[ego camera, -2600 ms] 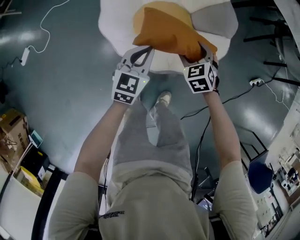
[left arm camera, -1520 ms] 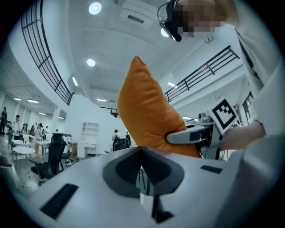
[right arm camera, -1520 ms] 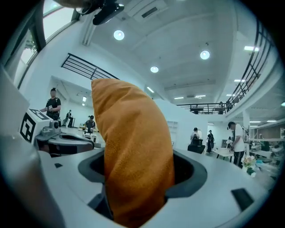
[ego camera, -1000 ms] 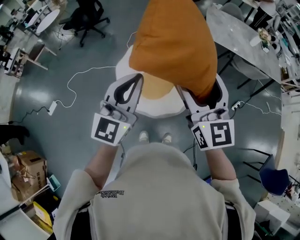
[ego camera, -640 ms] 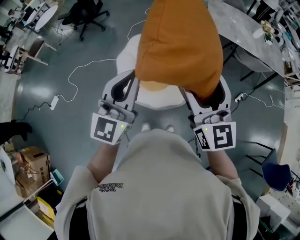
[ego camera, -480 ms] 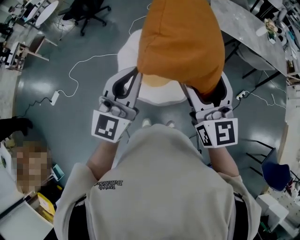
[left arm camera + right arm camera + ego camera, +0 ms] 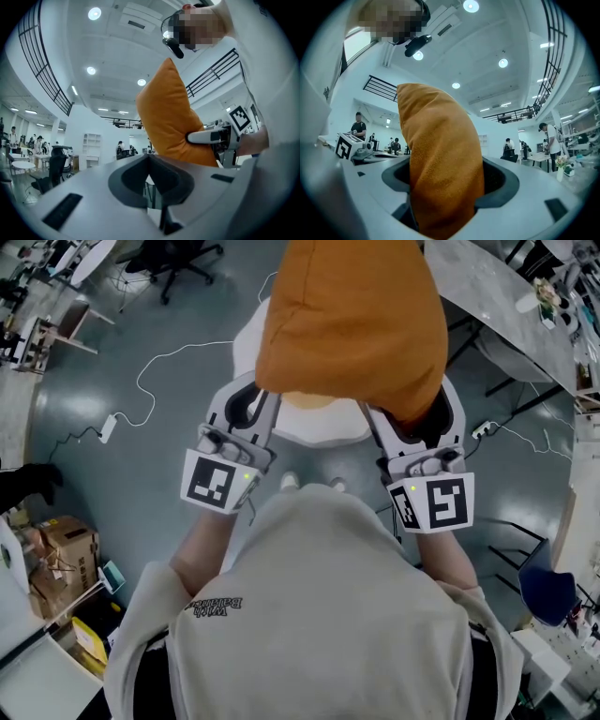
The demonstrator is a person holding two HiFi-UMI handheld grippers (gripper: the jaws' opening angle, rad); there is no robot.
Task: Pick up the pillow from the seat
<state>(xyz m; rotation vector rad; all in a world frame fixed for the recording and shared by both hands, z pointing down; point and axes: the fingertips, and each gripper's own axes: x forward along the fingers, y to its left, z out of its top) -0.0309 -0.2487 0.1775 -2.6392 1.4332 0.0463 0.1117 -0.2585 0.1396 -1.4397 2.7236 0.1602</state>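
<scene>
The orange pillow [image 7: 352, 324] is up in the air, high over the white seat [image 7: 323, 430]. My right gripper [image 7: 412, 415] is shut on its lower right corner; in the right gripper view the pillow [image 7: 440, 159] fills the gap between the jaws. My left gripper [image 7: 266, 397] sits just under the pillow's lower left corner. In the left gripper view its jaws [image 7: 149, 157] meet with nothing between them, and the pillow [image 7: 168, 122] stands off to the right with the right gripper [image 7: 206, 137] clamped on it.
A pale yellow cushion [image 7: 302, 410] lies on the seat. Cables [image 7: 164, 362] run over the grey floor. A grey table [image 7: 506, 315] stands at the upper right, cardboard boxes [image 7: 56, 540] at the lower left, an office chair [image 7: 173, 254] at the top.
The pillow has come up off the seat and now hangs high above it. Over the last second both grippers shifted only slightly, grips unchanged.
</scene>
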